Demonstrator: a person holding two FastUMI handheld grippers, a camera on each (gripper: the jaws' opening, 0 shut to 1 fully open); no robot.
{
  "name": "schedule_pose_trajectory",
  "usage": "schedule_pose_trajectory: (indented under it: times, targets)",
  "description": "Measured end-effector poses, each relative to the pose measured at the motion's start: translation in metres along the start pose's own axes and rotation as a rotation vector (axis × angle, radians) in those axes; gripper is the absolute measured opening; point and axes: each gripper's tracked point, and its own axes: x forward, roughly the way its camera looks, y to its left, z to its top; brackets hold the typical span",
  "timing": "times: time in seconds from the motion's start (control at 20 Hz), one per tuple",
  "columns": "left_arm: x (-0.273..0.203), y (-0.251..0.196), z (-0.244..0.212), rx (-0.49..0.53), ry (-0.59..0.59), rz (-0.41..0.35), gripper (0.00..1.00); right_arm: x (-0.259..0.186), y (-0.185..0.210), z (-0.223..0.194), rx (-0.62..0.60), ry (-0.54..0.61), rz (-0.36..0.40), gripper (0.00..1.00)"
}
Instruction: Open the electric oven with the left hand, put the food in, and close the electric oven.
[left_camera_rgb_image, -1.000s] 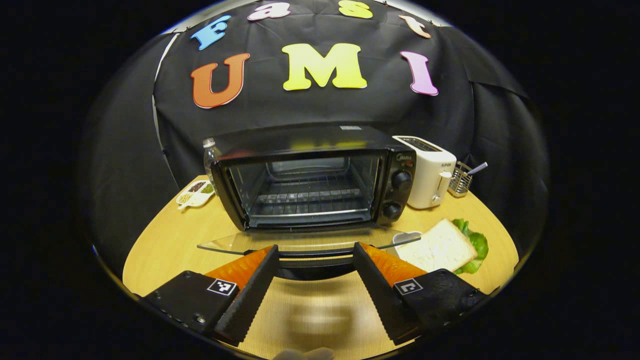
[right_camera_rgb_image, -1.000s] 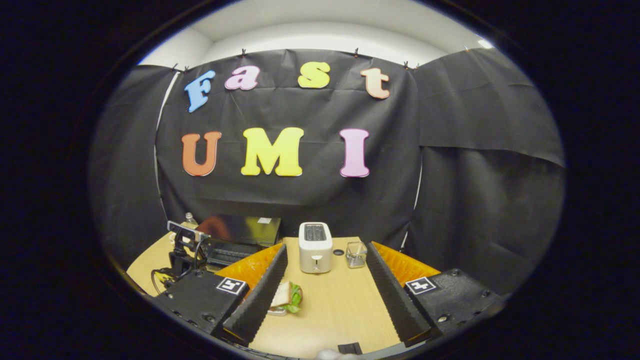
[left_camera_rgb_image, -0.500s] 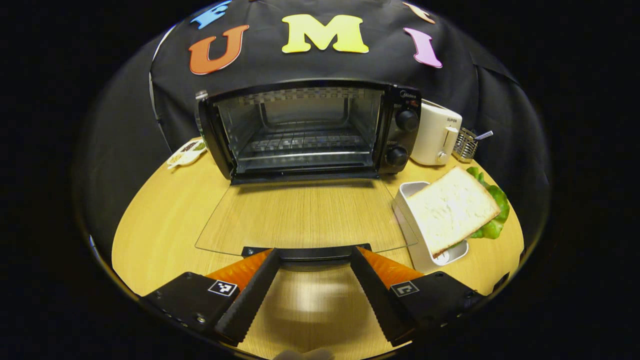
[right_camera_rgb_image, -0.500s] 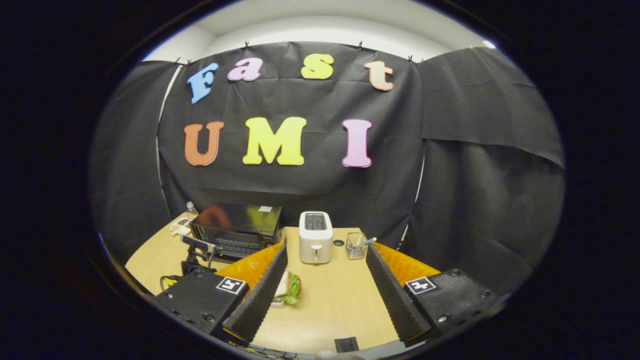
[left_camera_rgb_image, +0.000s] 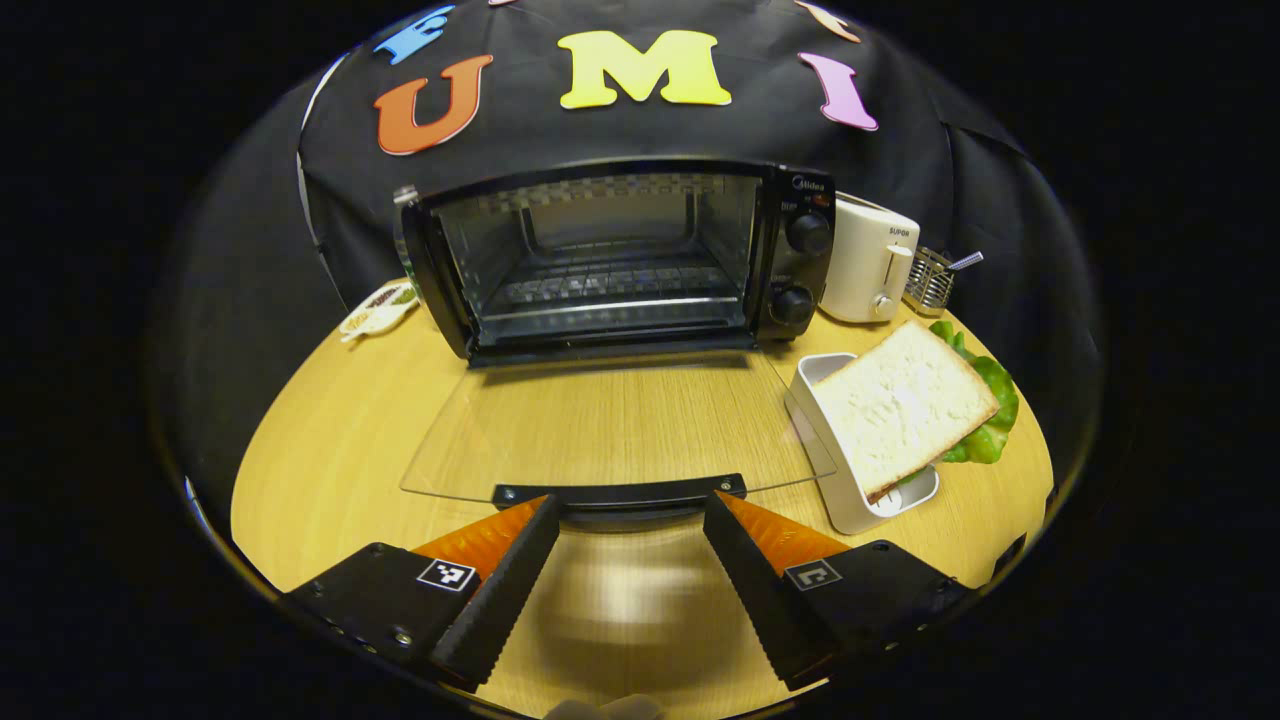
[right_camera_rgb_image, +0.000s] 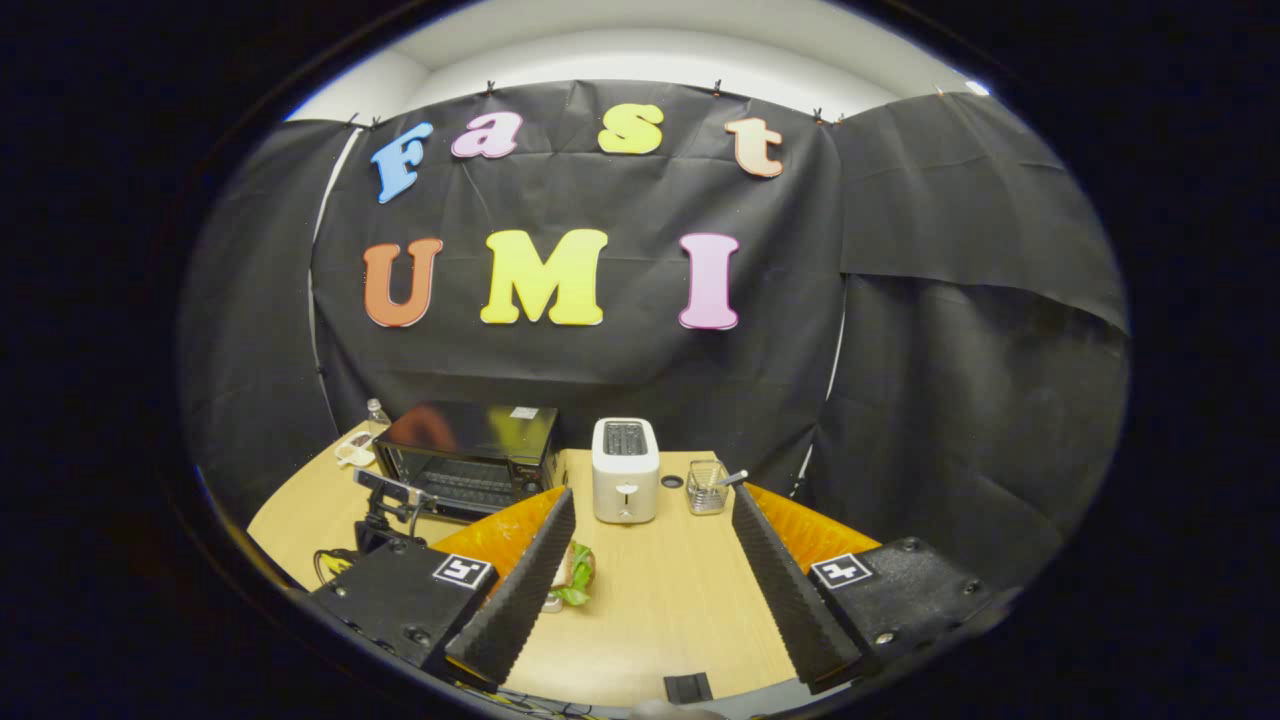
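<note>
Wooden table (left_camera_rgb_image: 330, 440): left gripper (left_camera_rgb_image: 630, 520) jaws wide, empty, flanking oven door handle (left_camera_rgb_image: 620, 493); right gripper (right_camera_rgb_image: 650, 540) jaws wide, empty.

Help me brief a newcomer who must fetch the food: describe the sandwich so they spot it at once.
Start at the black electric oven, whose glass door lies flat open on the wooden table. Just right of that door stands a small white tray; the sandwich leans on it. It is the only soft thing there: white bread with green lettuce poking out.
</note>
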Motion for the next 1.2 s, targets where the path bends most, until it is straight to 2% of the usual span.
schedule_pose_trajectory:
  times: [0.05,0.1,0.15,0.2,0.4,0.45,0.5,0.55,0.6,0.7,0.75,0.8,0.85,0.9,0.95,1.05,1.2]
  targets:
    - [-0.012,0.004,0.014,0.013,-0.050,-0.007,0.96,0.003,0.000,-0.002,0.005,-0.001,0.004,1.00]
    - [-0.024,0.008,0.030,0.021,-0.100,-0.017,0.96,0.006,0.001,-0.006,0.008,0.006,0.014,0.94]
    - [-0.040,0.012,0.043,0.022,-0.142,-0.028,0.96,0.010,0.004,-0.013,0.009,0.017,0.022,0.94]
    - [-0.059,0.018,0.056,0.026,-0.182,-0.037,0.96,0.016,0.005,-0.022,0.007,0.034,0.030,1.00]
    - [-0.139,0.047,0.111,0.021,-0.348,-0.044,0.96,0.042,0.014,-0.072,0.016,0.114,0.053,1.00]
    - [-0.159,0.056,0.125,0.022,-0.390,-0.039,0.96,0.050,0.019,-0.087,0.018,0.134,0.071,1.00]
    - [-0.178,0.062,0.136,0.022,-0.428,-0.033,0.96,0.059,0.024,-0.102,0.023,0.159,0.089,0.94]
    - [-0.198,0.066,0.147,0.019,-0.466,-0.025,0.96,0.068,0.030,-0.119,0.031,0.189,0.113,1.00]
    - [-0.215,0.069,0.157,0.009,-0.497,-0.022,0.95,0.078,0.037,-0.136,0.045,0.218,0.149,1.00]
    - [-0.246,0.069,0.171,-0.030,-0.526,-0.019,0.95,0.098,0.051,-0.164,0.074,0.275,0.210,1.00]
    - [-0.260,0.069,0.178,-0.048,-0.545,-0.018,0.98,0.108,0.058,-0.177,0.085,0.302,0.236,0.94]
    - [-0.274,0.068,0.186,-0.060,-0.560,-0.013,1.00,0.118,0.064,-0.189,0.096,0.327,0.270,1.00]
    - [-0.287,0.068,0.195,-0.060,-0.581,-0.006,0.95,0.129,0.070,-0.198,0.107,0.346,0.295,0.93]
    - [-0.297,0.067,0.200,-0.056,-0.599,0.000,0.95,0.141,0.076,-0.209,0.114,0.373,0.318,0.89]
    - [-0.307,0.065,0.207,-0.053,-0.610,0.005,0.95,0.153,0.083,-0.220,0.126,0.404,0.344,0.99]
    - [-0.318,0.059,0.213,-0.054,-0.621,0.020,0.95,0.176,0.099,-0.230,0.146,0.440,0.413,0.98]
    - [-0.321,0.056,0.215,-0.073,-0.600,0.057,0.95,0.206,0.109,-0.237,0.173,0.482,0.465,0.96]
